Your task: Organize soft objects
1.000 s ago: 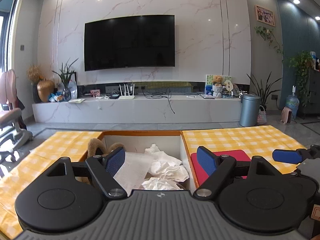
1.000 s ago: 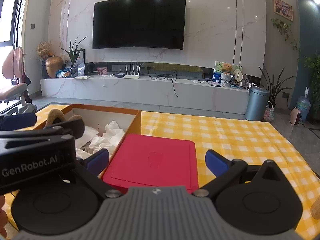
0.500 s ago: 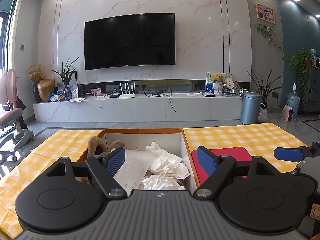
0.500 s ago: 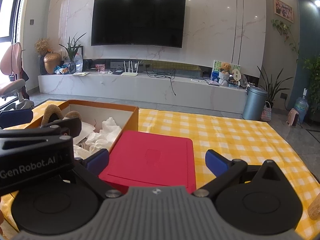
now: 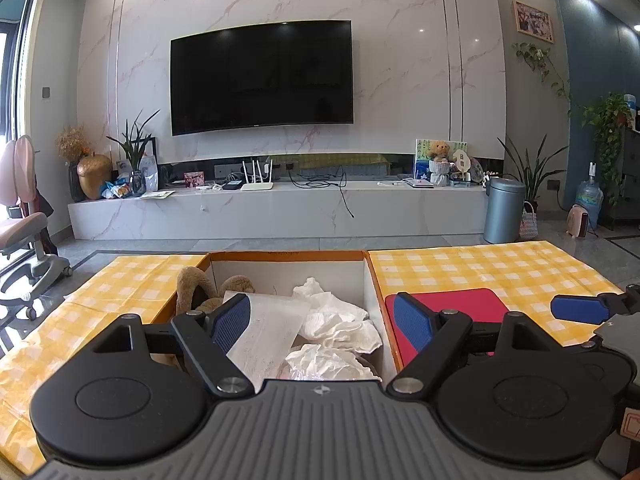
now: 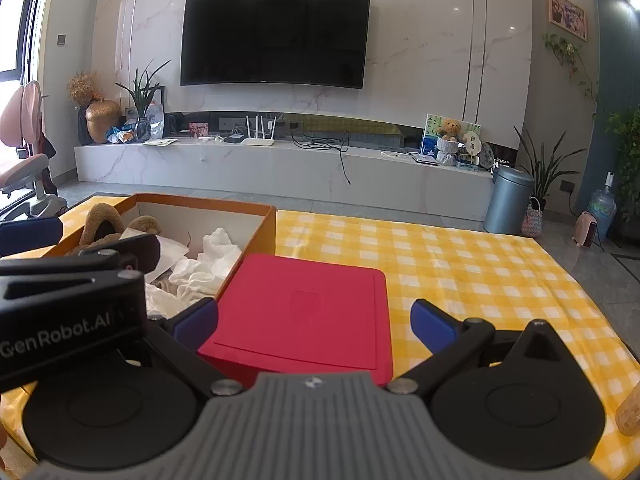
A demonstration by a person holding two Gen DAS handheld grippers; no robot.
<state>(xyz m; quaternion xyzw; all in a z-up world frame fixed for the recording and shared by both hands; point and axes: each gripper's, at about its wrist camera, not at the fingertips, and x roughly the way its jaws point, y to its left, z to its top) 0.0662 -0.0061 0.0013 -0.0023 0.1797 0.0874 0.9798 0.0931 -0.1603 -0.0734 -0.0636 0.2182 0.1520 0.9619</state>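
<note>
An orange cardboard box (image 5: 374, 280) with white inner walls holds crumpled white tissues (image 5: 334, 318), a brown plush toy (image 5: 196, 286) and white paper sheet (image 5: 268, 330). The left gripper (image 5: 322, 322) and right gripper (image 6: 314, 320) both gape empty; a flat red lid (image 6: 308, 312) lies beside the box.

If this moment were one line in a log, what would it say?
left tool: open, empty, over orange box | right tool: open, empty, over red lid | box: brown plush, white tissues

Both tools (image 5: 322, 318) (image 6: 314, 320) wide apart, empty

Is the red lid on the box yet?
No, the red lid lies flat on the checked cloth beside the open box, whose tissues show.
</note>
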